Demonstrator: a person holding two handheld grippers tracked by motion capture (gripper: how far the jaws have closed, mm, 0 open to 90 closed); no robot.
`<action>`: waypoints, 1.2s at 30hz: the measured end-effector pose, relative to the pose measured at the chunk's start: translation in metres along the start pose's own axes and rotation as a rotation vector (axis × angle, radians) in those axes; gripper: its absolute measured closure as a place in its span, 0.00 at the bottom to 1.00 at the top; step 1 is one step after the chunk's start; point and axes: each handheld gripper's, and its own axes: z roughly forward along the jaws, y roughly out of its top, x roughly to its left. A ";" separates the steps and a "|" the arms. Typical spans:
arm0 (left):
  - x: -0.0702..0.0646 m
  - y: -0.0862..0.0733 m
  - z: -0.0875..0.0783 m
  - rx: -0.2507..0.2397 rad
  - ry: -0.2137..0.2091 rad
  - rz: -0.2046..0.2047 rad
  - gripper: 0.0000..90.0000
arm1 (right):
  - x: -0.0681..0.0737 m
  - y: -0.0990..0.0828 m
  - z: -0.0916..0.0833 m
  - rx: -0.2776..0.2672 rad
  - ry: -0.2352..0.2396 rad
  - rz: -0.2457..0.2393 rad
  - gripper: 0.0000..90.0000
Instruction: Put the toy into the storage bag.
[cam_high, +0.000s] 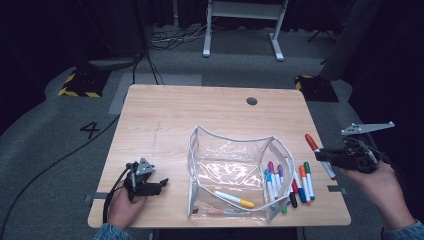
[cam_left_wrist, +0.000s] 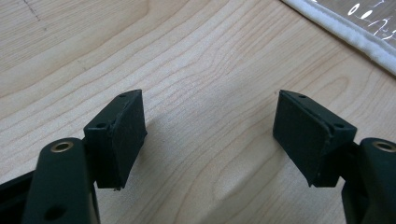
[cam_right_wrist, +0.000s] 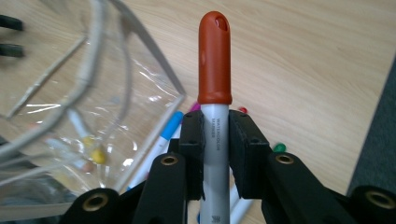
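1. The right gripper (cam_high: 325, 156) is held up in the air at the right edge of the high view, off the side of the table (cam_high: 165, 115). The right hand (cam_high: 382, 187) comes up from the lower right corner.
2. Its jaws are clamped on a marker (cam_right_wrist: 214, 116) with a red cap.
3. The left gripper (cam_high: 161, 185) rests low at the lower left of the table. Its jaws stand wide apart with only bare wood between them.
4. A clear bag (cam_high: 232, 172) sits open in the middle. A yellow marker (cam_high: 234, 199) lies inside it.
5. A bunch of loose markers (cam_high: 290, 182) lies just right of the bag, below the held marker.
6. In the high view, the held marker's long side slants, with the red cap toward the upper left.
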 end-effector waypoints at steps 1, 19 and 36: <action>0.000 0.000 0.000 -0.002 -0.001 -0.003 0.28 | 0.006 0.003 -0.002 -0.008 0.009 -0.017 0.85; 0.000 0.000 0.000 -0.001 -0.001 -0.002 0.28 | 0.091 0.046 -0.006 0.007 0.127 -0.248 0.85; 0.000 0.000 0.000 0.001 0.002 0.006 0.28 | 0.158 0.066 0.056 0.188 0.188 -0.468 0.85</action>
